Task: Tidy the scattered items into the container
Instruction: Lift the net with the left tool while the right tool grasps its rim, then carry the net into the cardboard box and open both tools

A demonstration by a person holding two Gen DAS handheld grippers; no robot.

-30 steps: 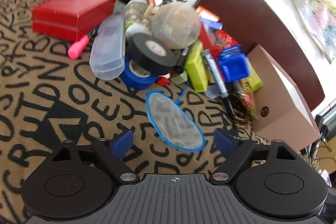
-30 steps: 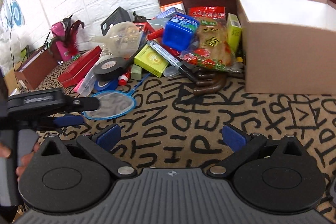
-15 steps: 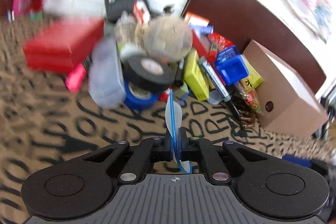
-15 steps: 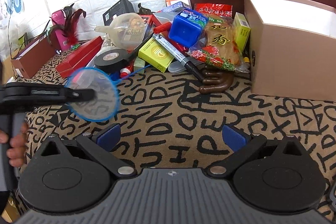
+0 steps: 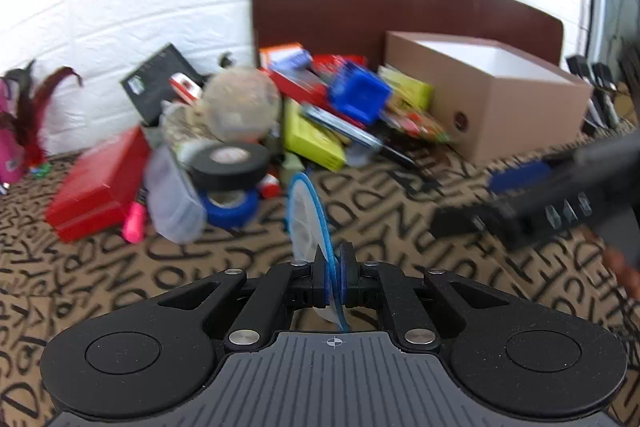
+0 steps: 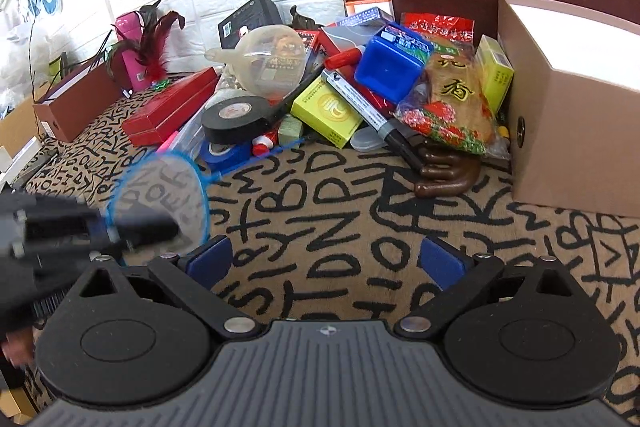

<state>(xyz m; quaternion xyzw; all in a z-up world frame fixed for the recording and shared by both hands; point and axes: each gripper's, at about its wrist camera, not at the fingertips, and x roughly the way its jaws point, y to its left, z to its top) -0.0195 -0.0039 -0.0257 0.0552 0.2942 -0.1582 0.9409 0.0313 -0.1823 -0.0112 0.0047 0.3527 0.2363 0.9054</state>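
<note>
Left wrist view: left hand-held gripper clamped on the rim of the blue net, held edge-on above the desk.
Right wrist view: right hand-held gripper spread wide, holding nothing.
Net position: 9 o'clock of the right gripper.
Cardboard box: 2 o'clock, beside the clutter pile.

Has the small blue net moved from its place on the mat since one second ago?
Yes. The blue net is lifted off the mat, clamped in the left gripper, and in the right wrist view sits left of the blue tape roll.
</note>
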